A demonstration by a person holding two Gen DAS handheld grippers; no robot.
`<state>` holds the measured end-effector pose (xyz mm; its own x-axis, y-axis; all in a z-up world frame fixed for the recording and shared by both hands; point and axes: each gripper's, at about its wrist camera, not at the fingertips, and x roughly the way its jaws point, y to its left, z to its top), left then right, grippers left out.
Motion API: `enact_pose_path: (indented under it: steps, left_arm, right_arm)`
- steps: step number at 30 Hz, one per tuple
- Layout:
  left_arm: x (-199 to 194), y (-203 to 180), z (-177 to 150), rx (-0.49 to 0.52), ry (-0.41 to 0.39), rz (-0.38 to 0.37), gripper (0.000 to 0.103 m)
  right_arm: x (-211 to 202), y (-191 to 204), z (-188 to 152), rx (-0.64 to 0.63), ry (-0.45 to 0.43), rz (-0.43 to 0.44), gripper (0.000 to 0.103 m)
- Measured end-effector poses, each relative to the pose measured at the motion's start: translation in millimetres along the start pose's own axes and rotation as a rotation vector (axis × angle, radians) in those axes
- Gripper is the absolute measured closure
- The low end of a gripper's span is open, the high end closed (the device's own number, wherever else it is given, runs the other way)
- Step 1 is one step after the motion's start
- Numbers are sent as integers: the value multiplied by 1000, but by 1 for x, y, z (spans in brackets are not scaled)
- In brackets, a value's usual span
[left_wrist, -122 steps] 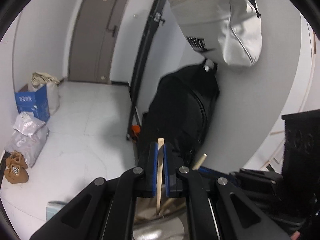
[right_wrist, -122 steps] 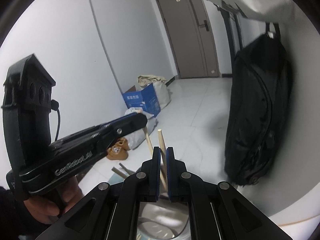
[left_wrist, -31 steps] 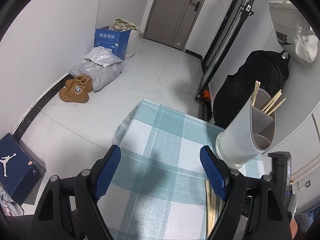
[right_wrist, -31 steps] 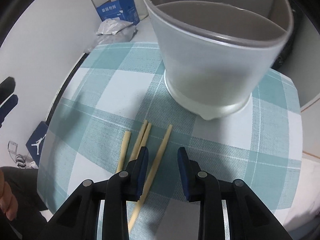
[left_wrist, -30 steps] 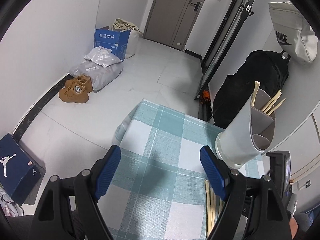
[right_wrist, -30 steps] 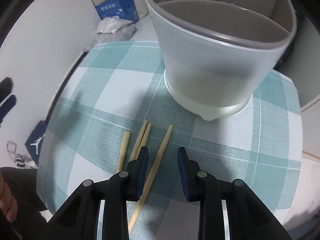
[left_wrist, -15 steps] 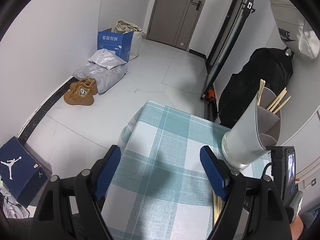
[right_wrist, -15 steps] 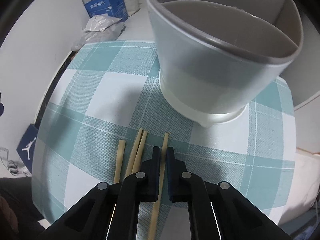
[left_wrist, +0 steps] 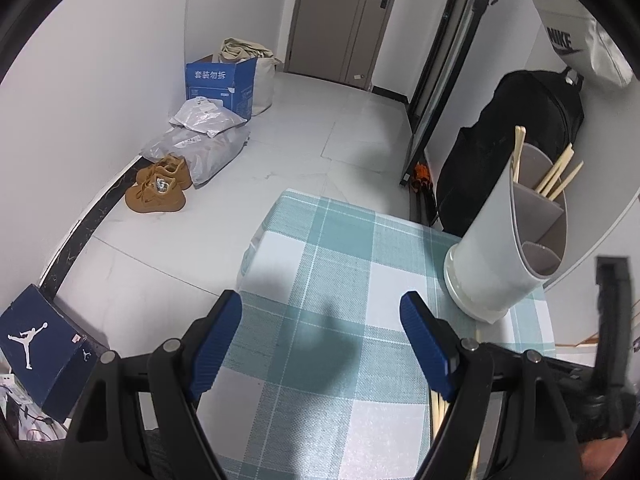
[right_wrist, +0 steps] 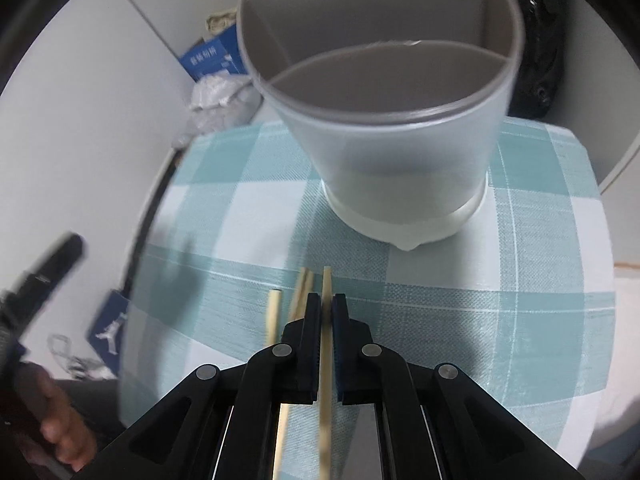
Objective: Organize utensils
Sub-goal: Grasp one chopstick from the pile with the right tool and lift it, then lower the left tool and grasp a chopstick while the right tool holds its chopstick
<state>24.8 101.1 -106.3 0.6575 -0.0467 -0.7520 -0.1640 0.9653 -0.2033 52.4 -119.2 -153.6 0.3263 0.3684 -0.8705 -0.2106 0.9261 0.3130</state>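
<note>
The right gripper (right_wrist: 327,308), open a moment before, had shut its jaws on one chopstick (right_wrist: 326,344) lying on the desk (right_wrist: 540,300) near the utensil holder (right_wrist: 400,152), ready to lift, while the left gripper (left_wrist: 320,332) hung wide open, holding nothing.

- We see open checked table (left_wrist: 320,280) ahead of the left tool (left_wrist: 320,340), whose blue pads stand wide apart; nothing lies between them.
- Utensil holder (left_wrist: 508,248) stands at the table's far right, blocking that corner; chopsticks poke above its rim.
- Right tool (right_wrist: 327,304) is closed on one chopstick (right_wrist: 326,340), pointed at the holder's base (right_wrist: 404,216), near ahead.
- Loose chopsticks (right_wrist: 274,316) lie just left of the right tool, so that side is tight; table to its right is bare.
- Holder's front compartment (right_wrist: 380,88) looks open from above; the back left one holds sticks.
- Black bag (left_wrist: 512,152) sits behind the table's far right.
</note>
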Motion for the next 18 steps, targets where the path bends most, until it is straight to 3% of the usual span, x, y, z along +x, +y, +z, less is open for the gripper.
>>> enact_pose_path:
  steps: [6, 12, 15, 18]
  left_arm:
    - [12, -9, -8, 29, 60, -10, 25]
    - [37, -20, -19, 31, 223, -35, 25]
    - [52, -35, -30, 84, 311, -25, 25]
    - [57, -46, -40, 133, 347, -36, 25]
  right_arm:
    - [-18, -17, 2, 67, -35, 88, 99]
    - [-45, -23, -1, 103, -89, 182, 99]
    - [-60, -34, -5, 131, -137, 227, 99]
    - [-67, -42, -8, 159, -175, 266, 99]
